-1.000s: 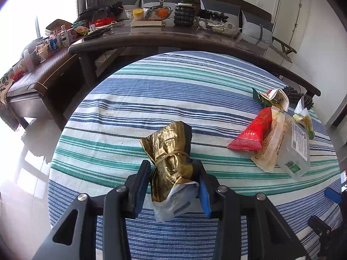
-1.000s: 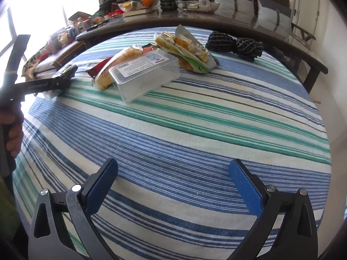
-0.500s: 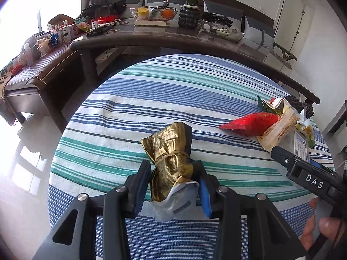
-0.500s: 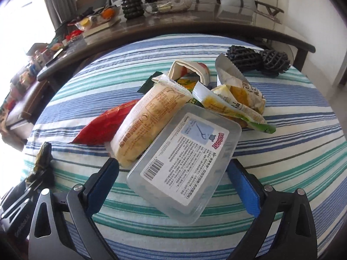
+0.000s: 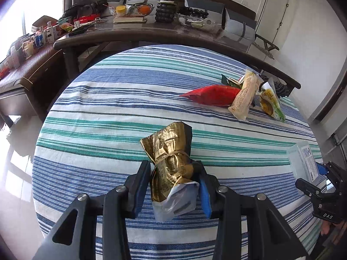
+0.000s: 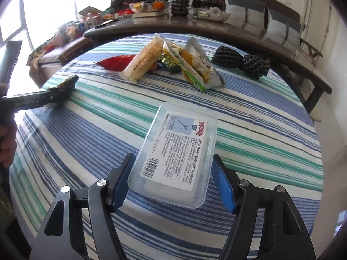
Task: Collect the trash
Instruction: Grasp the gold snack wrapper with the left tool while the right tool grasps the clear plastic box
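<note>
Left wrist view: the left gripper (image 5: 173, 186) is clamped partway closed on a crumpled gold wrapper (image 5: 171, 162), its grip unchanged over the last second. The wrapper stands above the striped tablecloth (image 5: 108, 112). A second ago the clear plastic box lay against the trash pile at the far right of the table. It now sits apart from that pile, at the right edge of the view, between the fingers of the right gripper (image 5: 318, 177). The red packet (image 5: 212, 94), the beige bread wrapper (image 5: 245, 96) and the yellow-green packet (image 5: 271, 101) remain on the cloth.

Right wrist view: the right gripper (image 6: 171, 188) was fully spread over bare cloth a second ago. Its jaws are now closing around the clear plastic box (image 6: 180, 151), which lies between them with its labelled face up. The blue pads (image 6: 224, 187) sit at the box's long sides; whether they press on it yet cannot be confirmed. The box appears raised at its near end, away from the remaining pile (image 6: 173, 62).

Assessment: both grippers are now occupied, so deposit of both items would logically precede further collection. At least three wrappers remain uncollected.
</note>
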`<state>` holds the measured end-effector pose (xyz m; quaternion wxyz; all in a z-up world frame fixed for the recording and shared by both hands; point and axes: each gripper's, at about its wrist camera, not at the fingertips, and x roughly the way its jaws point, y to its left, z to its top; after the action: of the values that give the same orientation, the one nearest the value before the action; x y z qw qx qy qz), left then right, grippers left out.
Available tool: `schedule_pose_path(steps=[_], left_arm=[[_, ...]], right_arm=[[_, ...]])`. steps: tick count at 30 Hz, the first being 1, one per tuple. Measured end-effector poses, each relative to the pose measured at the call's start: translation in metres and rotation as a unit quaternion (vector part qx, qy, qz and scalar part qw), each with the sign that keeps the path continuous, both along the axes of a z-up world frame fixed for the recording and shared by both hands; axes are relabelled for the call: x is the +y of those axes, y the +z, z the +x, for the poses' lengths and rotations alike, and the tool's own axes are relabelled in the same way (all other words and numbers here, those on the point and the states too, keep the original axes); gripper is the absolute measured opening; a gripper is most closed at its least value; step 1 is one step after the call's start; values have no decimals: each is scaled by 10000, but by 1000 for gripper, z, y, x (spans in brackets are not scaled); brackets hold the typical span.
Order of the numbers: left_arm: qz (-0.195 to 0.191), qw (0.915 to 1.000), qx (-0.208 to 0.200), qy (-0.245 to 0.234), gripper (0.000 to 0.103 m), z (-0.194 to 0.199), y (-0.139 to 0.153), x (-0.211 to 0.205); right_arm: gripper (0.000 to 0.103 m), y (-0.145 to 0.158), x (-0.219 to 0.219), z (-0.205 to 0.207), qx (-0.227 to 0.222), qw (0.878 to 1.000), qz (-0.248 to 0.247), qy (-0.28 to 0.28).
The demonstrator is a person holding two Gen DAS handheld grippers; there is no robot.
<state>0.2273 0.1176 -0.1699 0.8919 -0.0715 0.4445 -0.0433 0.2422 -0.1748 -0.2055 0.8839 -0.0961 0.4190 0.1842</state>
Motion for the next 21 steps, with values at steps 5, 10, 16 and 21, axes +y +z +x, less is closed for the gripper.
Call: schedule_pose_path(steps=[5, 10, 16, 21], left_arm=[[-90, 9983, -95, -563, 44, -23, 1, -52], [-33, 9957, -88, -920, 62, -25, -3, -87], [220, 9925, -66, -1197, 65, -25, -3, -91], [171, 9932, -40, -1150, 65, -23, -2, -84]], right_arm=[[71, -4, -46, -6, 77, 9994, 246, -222], [73, 1, -63, -3, 290, 9976, 445, -433], [85, 6, -74, -9, 497, 9964, 468, -508], [87, 12, -74, -5, 462, 9966, 423, -537]])
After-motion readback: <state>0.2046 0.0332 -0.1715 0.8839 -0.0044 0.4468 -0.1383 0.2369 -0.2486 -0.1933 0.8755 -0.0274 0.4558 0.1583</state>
